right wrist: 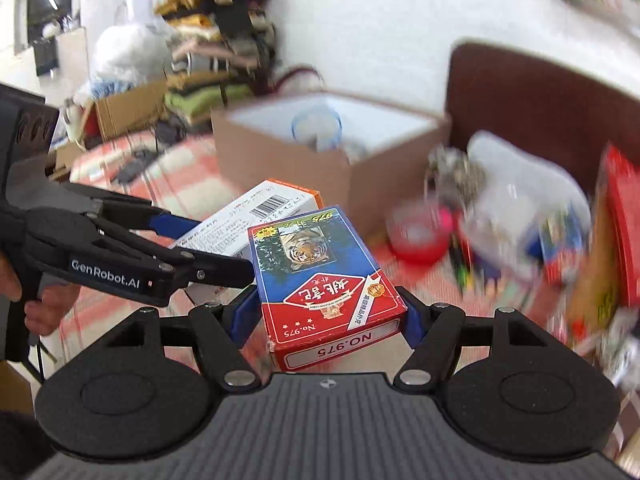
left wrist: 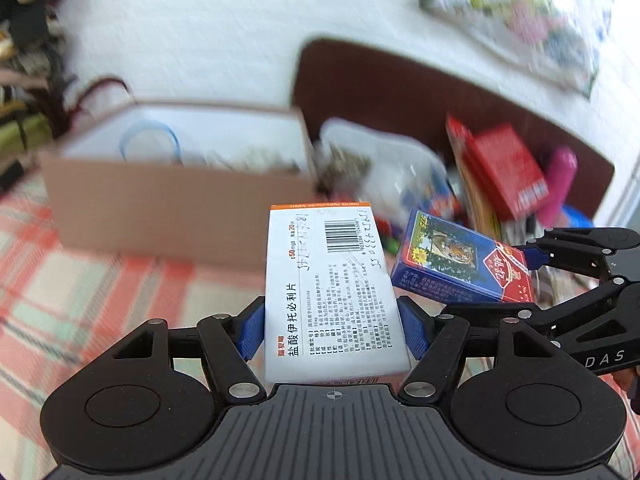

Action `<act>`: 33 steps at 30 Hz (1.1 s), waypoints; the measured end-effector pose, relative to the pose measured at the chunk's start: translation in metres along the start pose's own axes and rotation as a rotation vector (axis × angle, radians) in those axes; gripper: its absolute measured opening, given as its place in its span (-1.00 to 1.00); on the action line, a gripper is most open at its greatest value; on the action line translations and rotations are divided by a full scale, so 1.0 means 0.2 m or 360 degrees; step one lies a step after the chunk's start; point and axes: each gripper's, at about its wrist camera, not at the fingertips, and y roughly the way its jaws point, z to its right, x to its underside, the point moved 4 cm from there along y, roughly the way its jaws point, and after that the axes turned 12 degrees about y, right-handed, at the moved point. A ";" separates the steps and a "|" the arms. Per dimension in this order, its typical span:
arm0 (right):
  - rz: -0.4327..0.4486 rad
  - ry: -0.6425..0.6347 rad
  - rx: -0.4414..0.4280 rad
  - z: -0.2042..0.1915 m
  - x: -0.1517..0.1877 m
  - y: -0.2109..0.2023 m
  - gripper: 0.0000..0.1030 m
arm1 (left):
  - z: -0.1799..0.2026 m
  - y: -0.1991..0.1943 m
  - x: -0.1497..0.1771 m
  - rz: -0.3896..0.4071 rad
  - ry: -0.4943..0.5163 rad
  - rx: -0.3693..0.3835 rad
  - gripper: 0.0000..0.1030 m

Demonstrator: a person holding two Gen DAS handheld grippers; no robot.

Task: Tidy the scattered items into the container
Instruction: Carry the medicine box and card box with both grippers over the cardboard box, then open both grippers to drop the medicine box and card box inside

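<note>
My left gripper (left wrist: 332, 330) is shut on a white and orange medicine box (left wrist: 332, 288), held above the checked cloth. My right gripper (right wrist: 326, 316) is shut on a blue and red playing-card box (right wrist: 320, 276) with a tiger picture. The card box also shows in the left wrist view (left wrist: 460, 264), just right of the medicine box. The medicine box shows in the right wrist view (right wrist: 256, 216), left of the card box. An open cardboard box (left wrist: 176, 196) stands ahead on the cloth, with a clear blue-rimmed cup (left wrist: 150, 142) inside. It also shows in the right wrist view (right wrist: 320, 148).
A pile of loose items lies right of the carton: a clear plastic bag (right wrist: 516, 192), a red tape roll (right wrist: 418, 236), red boxes (left wrist: 504, 168) and a pink bottle (left wrist: 560, 180). A brown chair back (right wrist: 540, 100) stands behind. Clutter lies at the far left.
</note>
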 end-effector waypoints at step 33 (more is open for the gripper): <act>0.0100 -0.0264 0.0092 0.03 -0.90 1.19 0.95 | -1.04 0.68 -0.52 -0.0037 -0.0312 -0.0450 0.99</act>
